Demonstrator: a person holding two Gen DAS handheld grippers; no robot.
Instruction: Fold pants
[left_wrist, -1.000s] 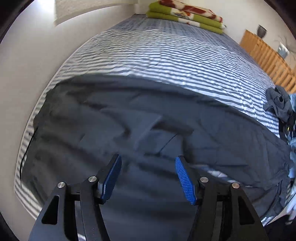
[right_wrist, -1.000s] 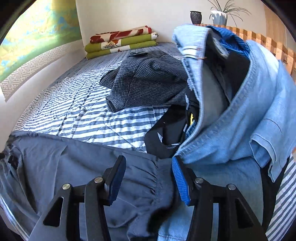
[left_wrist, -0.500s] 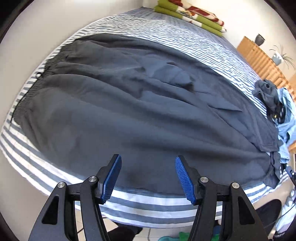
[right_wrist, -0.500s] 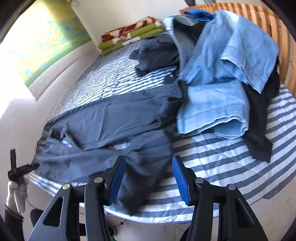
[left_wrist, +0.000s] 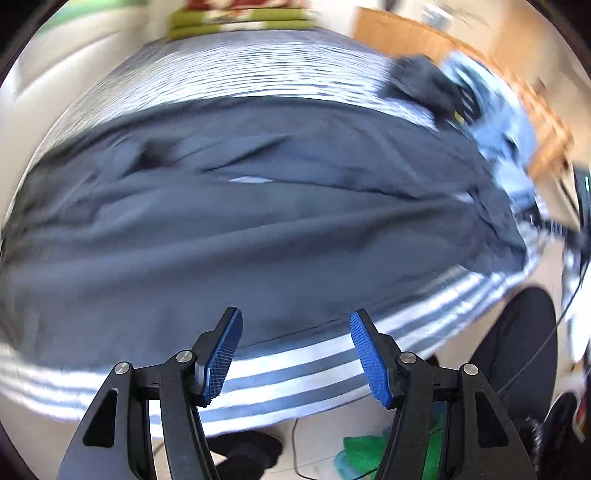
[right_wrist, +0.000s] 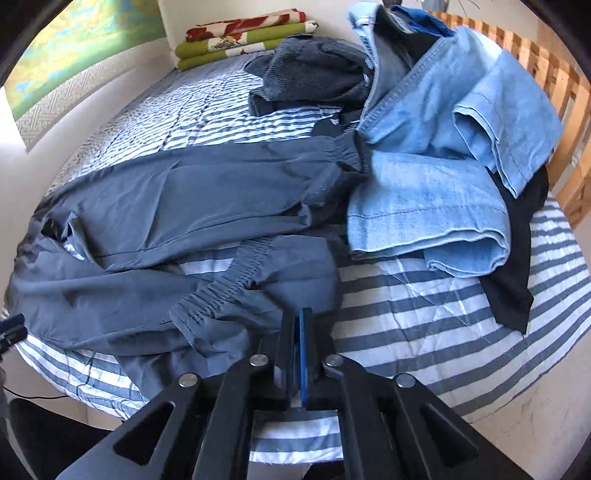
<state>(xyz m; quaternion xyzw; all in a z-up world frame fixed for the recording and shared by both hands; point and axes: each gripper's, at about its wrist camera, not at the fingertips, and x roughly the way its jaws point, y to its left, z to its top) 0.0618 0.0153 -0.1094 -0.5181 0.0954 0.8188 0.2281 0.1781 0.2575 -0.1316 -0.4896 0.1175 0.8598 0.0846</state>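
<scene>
**Soft grey pants spread on the bed, one cuff pinched**

The pants (right_wrist: 177, 206) lie spread across the near edge of the bed (right_wrist: 424, 332), waist toward the left of the right wrist view and both legs running right toward the pile of jeans (right_wrist: 436, 192). The cloth looks thin, light and limp; it creases wherever it is dragged, and I judge it will sag and slide rather than hold a line. The gathered elastic cuffs (right_wrist: 221, 284) and the waistband are the firmer parts, so those seem the best places to take hold, since a pinch in the middle of a leg would only bunch the cloth.

The right hand-held gripper (right_wrist: 303, 354) has just been closing and now has its jaws together at the near leg's end, beside the cuff, with cloth seemingly caught between the pads. The left hand-held gripper (left_wrist: 295, 354) has its jaws apart with nothing in them, hanging over the bed's edge just short of the pants' near hem; that view is blurred.

The bed wears a blue-and-white striped cover, soft and yielding under any pressing. Beyond the pants, toward the head of the bed, lie a dark knitted garment (right_wrist: 314, 77) and a stack of folded blankets (right_wrist: 243, 37). A wooden slatted frame (right_wrist: 554, 96) stands behind the jeans, and a pale wall runs along the far side of the bed.
</scene>
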